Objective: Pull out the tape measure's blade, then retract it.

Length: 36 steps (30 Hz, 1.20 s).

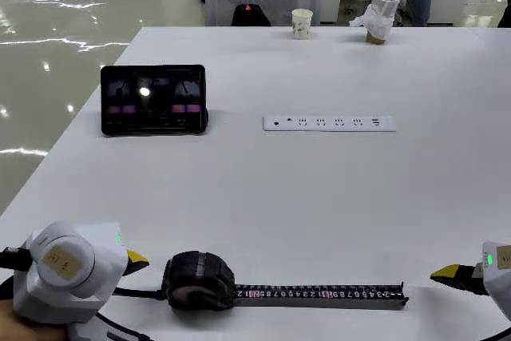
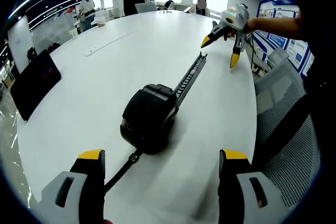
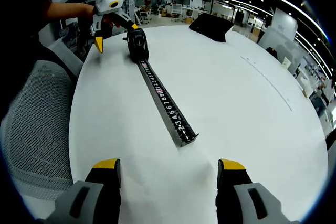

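The tape measure [image 1: 199,280] rests close to the near edge of the white desk [image 1: 319,197]. Its black case sits just ahead of my left gripper [image 2: 163,157], whose fingers [image 2: 92,156] stand apart and hold nothing (the case's cord [image 2: 122,170] runs between them, nearer one finger). The blade [image 1: 319,294] lies drawn out flat along that near edge, pointing toward my right gripper [image 3: 168,164]. Its hooked tip [image 3: 186,139] rests on the desk a little short of my right fingers, which are likewise spread and empty.

Beyond the blade the desk is open up to a white power strip [image 1: 329,123] and a dark tablet [image 1: 153,99] propped at the left. A paper cup [image 1: 302,23] and a plastic cup [image 1: 382,15] sit at the far edge. A mesh chair [image 3: 37,129] stands just off the near edge.
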### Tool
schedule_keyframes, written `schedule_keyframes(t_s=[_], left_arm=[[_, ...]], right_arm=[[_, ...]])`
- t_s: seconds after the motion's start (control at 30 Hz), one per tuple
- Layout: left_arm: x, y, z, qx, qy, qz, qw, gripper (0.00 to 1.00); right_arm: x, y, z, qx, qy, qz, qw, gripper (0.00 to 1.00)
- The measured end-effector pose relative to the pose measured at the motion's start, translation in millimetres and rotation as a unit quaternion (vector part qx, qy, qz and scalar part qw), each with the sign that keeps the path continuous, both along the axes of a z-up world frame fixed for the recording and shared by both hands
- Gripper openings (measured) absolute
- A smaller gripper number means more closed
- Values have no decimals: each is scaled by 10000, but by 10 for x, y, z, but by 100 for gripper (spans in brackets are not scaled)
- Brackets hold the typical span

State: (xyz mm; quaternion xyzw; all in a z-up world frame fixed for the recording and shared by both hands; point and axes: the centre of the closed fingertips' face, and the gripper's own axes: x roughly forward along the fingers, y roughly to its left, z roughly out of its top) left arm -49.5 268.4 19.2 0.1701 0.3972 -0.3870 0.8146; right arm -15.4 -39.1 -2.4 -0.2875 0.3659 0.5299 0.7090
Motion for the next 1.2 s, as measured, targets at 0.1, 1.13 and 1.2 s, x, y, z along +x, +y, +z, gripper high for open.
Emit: schedule_keyframes(t_s=[0.1,1.13,1.2], left_arm=[[-13,-7,18,-71,-25,84,9999,87],[-275,-122,67,-534,-430,1015,9925,95],[-271,-116,78,-539,-472,1071,9917,96]], right_arm=[[-41,17,22,87,21,-109,9999,77],[-301,201,133,724,-98,-966,9926,96],[-309,213,137,752,-96,-1007,9920,97]])
